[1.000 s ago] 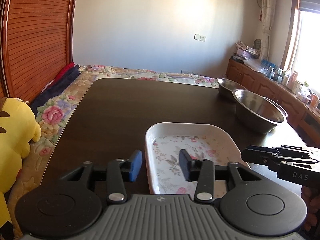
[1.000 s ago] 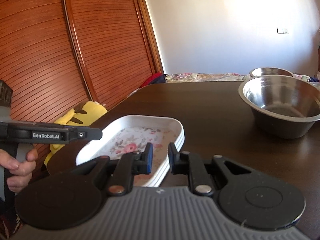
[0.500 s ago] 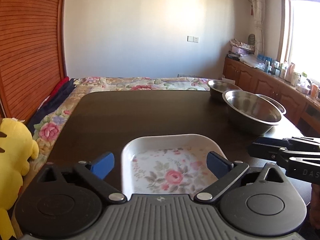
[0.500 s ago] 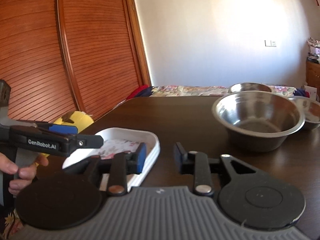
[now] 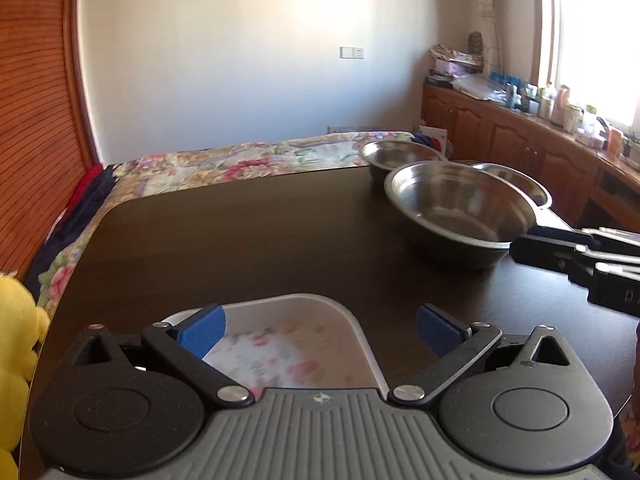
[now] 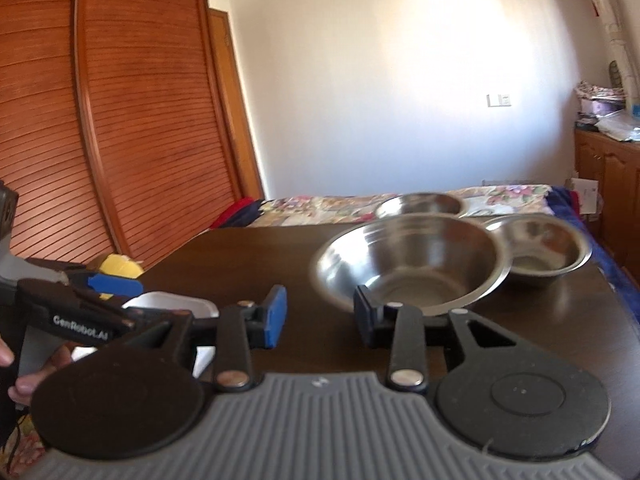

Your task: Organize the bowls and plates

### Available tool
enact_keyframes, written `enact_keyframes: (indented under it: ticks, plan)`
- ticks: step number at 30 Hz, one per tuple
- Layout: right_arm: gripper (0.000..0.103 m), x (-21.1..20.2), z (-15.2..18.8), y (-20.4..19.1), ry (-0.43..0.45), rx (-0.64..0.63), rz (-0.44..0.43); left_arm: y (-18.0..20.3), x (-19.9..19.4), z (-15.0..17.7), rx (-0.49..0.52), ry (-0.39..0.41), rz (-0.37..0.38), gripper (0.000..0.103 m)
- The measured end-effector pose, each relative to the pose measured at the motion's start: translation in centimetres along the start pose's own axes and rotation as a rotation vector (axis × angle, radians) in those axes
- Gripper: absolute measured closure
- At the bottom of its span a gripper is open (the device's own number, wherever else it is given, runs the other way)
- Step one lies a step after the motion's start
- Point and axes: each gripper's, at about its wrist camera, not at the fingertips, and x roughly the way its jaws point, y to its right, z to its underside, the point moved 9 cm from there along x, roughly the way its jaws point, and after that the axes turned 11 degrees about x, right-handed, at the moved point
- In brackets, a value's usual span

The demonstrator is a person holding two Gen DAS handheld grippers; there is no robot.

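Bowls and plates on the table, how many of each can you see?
Shiny metal bowls: 3, the big bowl, the small bowl to its right, and the far bowl behind.
White flowered plates: at least 1, the plate near the left gripper; whether more lie stacked under it cannot be told.
Total: 4 dishes that can be told apart.

A white rectangular floral-print plate lies flat below the left gripper; three upright stainless-steel bowls cluster ahead-right.
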Motion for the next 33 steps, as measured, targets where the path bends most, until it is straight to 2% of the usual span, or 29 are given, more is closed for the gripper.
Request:
enact_keyframes:
  ticks: [4, 10, 13, 19, 25, 27, 33]
  plan:
    - [0.063, -0.5, -1.4, 2.3, 0.025, 0.000, 0.027, 1.5, 0.6, -1.1, 0.023, -0.008, 0.017, 0.000]
    - [0.060, -0.8, -2.9, 5.3, 0.050, -0.017, 0.080, 4.1, 1.2, -3.2, 0.103, 0.021, 0.024, 0.000]
    - [0.054, -0.5, -3.3, 6.9, 0.053, -0.013, 0.106, 4.8, 1.8, -4.3, 0.111, 0.025, 0.029, 0.000]
    - [0.053, 1.2, -3.9, 9.2, 0.042, -0.003, 0.128, 6.1, 3.4, -6.0, 0.118, 0.038, 0.052, 0.000]
    - [0.053, 2.6, -3.9, 10.4, 0.014, 0.006, 0.115, 6.1, 4.9, -6.7, 0.068, 0.045, 0.090, 0.013]
    - [0.053, 3.0, -3.9, 10.5, 0.004, 0.011, 0.108, 6.0, 5.3, -6.8, 0.047, 0.054, 0.092, 0.021]
    - [0.054, 4.3, -4.0, 11.1, -0.010, 0.033, 0.095, 5.8, 6.5, -7.2, 0.019, 0.070, 0.061, 0.037]
